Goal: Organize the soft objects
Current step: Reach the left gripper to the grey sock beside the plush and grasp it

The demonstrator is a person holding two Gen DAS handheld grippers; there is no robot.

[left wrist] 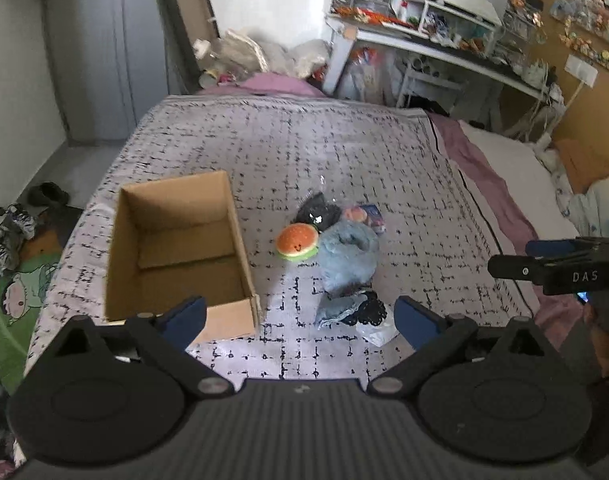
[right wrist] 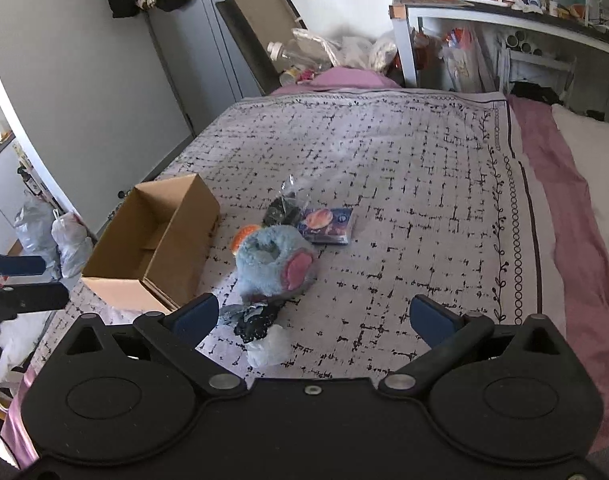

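Stage: I am judging nothing sorted yet | cardboard box (left wrist: 176,248) lying empty on bed (left wrist: 344,140) | soft pile with blue plush (right wrist: 270,266) sitting at its 3 o'clock | left tongs (left wrist: 300,318), right tongs (right wrist: 314,316) both hovering agape, empty.

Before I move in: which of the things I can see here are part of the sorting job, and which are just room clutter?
For the job:
cardboard box, empty
burger plush
blue plush
black item in clear bag
printed packet
denim and black lace pieces

Just lying about:
patterned bedspread
desk clutter
shoes on the floor
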